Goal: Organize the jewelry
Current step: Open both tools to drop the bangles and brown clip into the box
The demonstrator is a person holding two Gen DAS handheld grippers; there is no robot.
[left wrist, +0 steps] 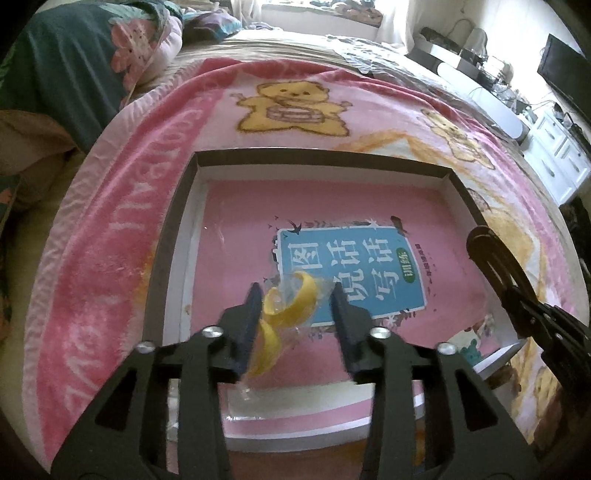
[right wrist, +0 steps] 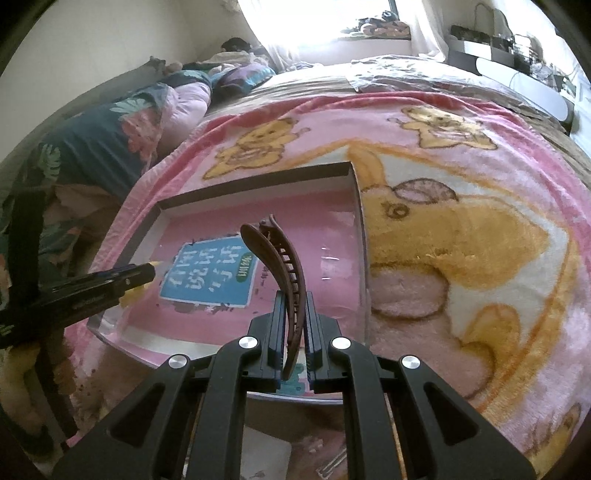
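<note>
A brown hair clip (right wrist: pixel 286 280) is clamped upright between the closed jaws of the right gripper (right wrist: pixel 293 325), above the near edge of the shallow box (left wrist: pixel 177 229). A yellow piece in a clear bag (left wrist: pixel 286 302) is seen between the parted jaws of the left gripper (left wrist: pixel 295 306), over the pink book (left wrist: pixel 240 229) lying inside the box. The box is set on a pink bear blanket (left wrist: pixel 110 229).

A pink plush blanket (left wrist: pixel 122 206) printed with yellow bears covers the bed. A dark green floral quilt (left wrist: pixel 62 66) lies bunched along its left side, with a purple pillow (right wrist: pixel 245 75) beyond it near the bright window (right wrist: pixel 325 22). A white drawer cabinet (left wrist: pixel 557 155) stands at right, a black flat screen (left wrist: pixel 561 70) above it.
</note>
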